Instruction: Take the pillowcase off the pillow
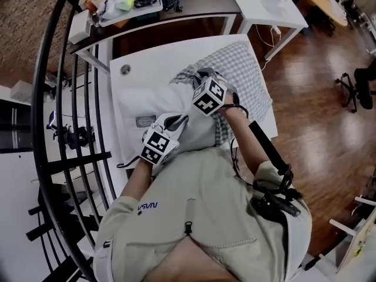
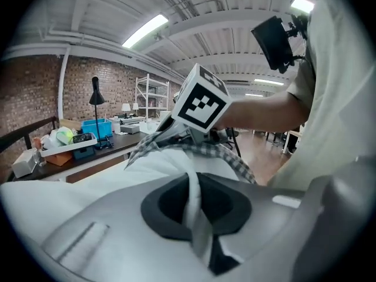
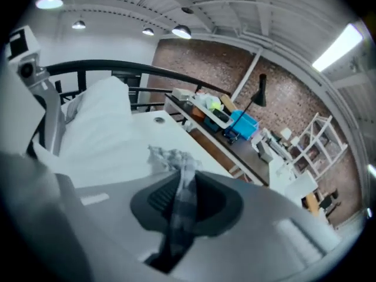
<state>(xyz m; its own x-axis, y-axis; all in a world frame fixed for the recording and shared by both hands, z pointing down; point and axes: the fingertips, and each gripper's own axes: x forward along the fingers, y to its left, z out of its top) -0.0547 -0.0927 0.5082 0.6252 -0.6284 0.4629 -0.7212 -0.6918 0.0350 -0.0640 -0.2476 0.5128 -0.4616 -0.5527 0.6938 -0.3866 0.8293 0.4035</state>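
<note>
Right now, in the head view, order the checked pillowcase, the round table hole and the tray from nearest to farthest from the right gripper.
1. checked pillowcase: pinched by the right gripper.
2. round table hole: upper left, in the white table.
3. tray: farther, on the dark desk.

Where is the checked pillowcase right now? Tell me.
In the head view the pillowcase lies bunched over the right end of the pillow on the white table, an edge pinched in the right gripper.
</note>
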